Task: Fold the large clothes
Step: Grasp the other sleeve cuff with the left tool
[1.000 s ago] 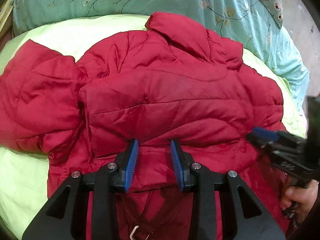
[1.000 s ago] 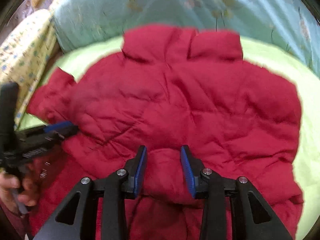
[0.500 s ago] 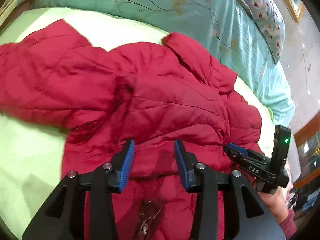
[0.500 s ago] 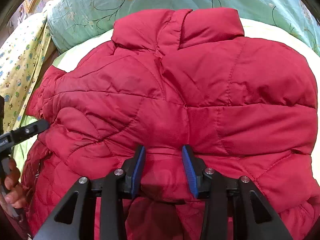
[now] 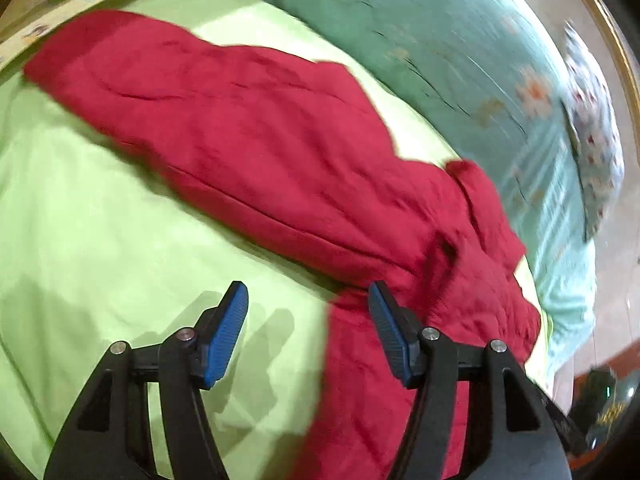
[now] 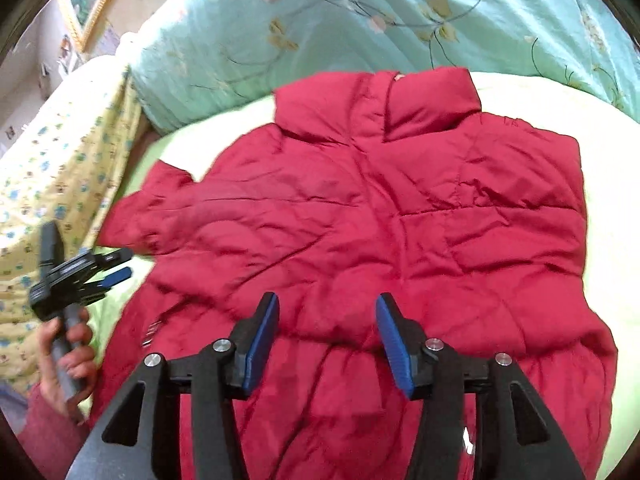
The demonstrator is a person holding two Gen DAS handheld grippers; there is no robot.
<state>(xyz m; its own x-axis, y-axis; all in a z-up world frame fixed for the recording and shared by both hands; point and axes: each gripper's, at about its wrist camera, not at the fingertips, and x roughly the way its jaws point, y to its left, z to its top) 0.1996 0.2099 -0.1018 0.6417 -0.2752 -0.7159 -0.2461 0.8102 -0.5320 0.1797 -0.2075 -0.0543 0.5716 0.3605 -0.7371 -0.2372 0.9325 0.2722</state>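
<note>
Red quilted puffer jacket (image 6: 360,232) lies spread on a lime-green bedsheet (image 5: 100,240), its stand-up collar (image 6: 380,104) toward the top centre of the right wrist view, against a teal floral quilt (image 6: 360,20). One sleeve (image 5: 200,112) stretches out to the upper left of the left wrist view, well clear of the body.

Both tools stand with fingers apart, and both sets of jaws have just been opening. The left gripper (image 5: 308,332) hovers at the lower centre of its view over the jacket's side edge: one blue pad (image 5: 224,340) is over bare sheet, the other over red fabric, and nothing is pinched between them. The right gripper (image 6: 326,344) hangs over a raised crease in the lower middle of the jacket, pads on either side of it but not pressing. At the left edge of the right wrist view the person's hand (image 6: 68,360) holds the left tool's handle beside a yellow patterned blanket (image 6: 48,168).

The step in hand looks like fetching that outstretched sleeve to fold it across the body. To do it well, the left gripper should probably travel out toward the cuff end and bite through both layers of the puffy fabric. A shallow pinch on slick padding is likely to slip. The right gripper would do well to pin the body so it does not drag across the sheet.
</note>
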